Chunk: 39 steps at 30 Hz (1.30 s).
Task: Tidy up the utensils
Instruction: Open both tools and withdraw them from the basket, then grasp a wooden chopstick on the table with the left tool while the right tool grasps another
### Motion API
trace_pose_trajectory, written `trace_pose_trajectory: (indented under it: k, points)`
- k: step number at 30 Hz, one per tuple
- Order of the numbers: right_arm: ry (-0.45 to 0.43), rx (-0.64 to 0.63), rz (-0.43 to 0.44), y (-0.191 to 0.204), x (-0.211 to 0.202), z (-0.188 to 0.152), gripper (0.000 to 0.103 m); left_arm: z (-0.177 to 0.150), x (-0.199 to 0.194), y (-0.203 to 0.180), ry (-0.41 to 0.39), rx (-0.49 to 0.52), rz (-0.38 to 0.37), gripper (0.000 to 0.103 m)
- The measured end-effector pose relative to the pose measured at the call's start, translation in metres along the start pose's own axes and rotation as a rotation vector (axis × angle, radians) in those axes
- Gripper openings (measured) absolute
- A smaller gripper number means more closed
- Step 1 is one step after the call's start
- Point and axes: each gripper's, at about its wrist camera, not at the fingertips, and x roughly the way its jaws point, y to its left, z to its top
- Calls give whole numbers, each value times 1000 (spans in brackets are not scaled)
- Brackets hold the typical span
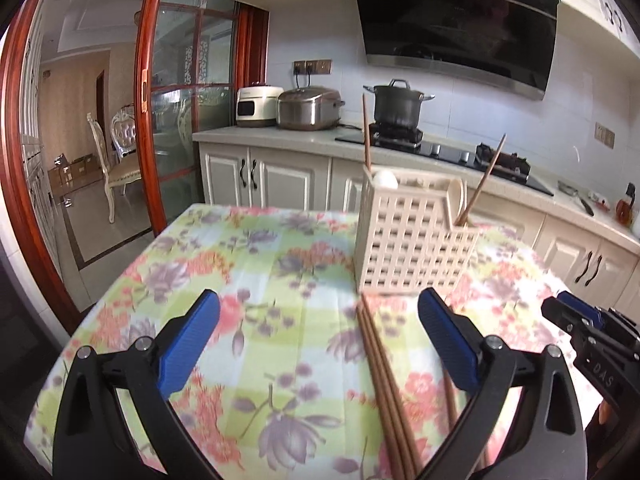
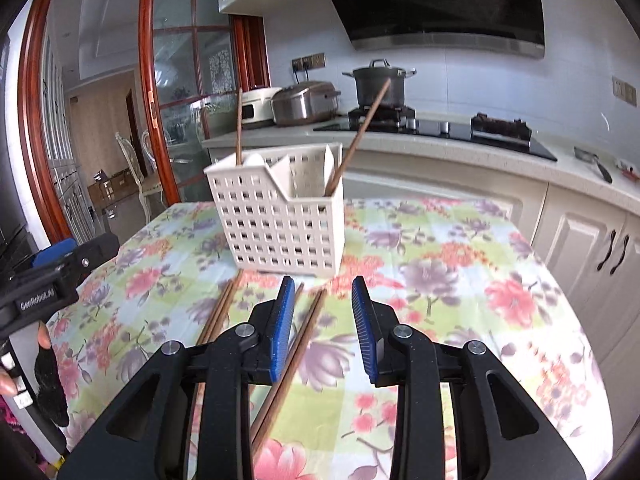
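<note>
Loose chopsticks [image 1: 384, 376] are lying on the floral table [image 1: 256, 280] just before the utensil caddy [image 1: 412, 236], long axes running toward it. Left claw [image 1: 318, 344] is gaping wide astride them, empty. Right claw [image 2: 324, 332] is standing part-open, empty, one chopstick [image 2: 296, 344] lying between its jaws.

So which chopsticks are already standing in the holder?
Two chopsticks: one upright at the holder's left end, one leaning right. The others lie flat on the tablecloth.
</note>
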Motion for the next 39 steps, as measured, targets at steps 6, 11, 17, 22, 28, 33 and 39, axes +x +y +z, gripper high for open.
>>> trace_pose_trajectory:
  k: [6, 11, 17, 22, 28, 33, 39]
  points:
    - [77, 17, -13, 1, 26, -18, 30, -20, 8, 0, 3, 10, 27, 96]
    - [187, 75, 3, -1, 55, -28, 28, -28, 13, 0, 7, 25, 33, 96]
    - [244, 68, -3, 7, 76, -24, 22, -30, 17, 3, 21, 30, 31, 96]
    - [292, 56, -26, 12, 92, -23, 18, -32, 21, 2, 35, 46, 22, 94]
    - [321, 46, -62, 11, 101, -23, 15, -34, 25, 5, 46, 46, 11, 94]
    - [324, 51, -54, 11, 102, -22, 15, -36, 31, 9, 69, 35, 13, 94]
    - [325, 4, -97, 20, 105, -19, 15, -37, 34, 8, 85, 42, 20, 94]
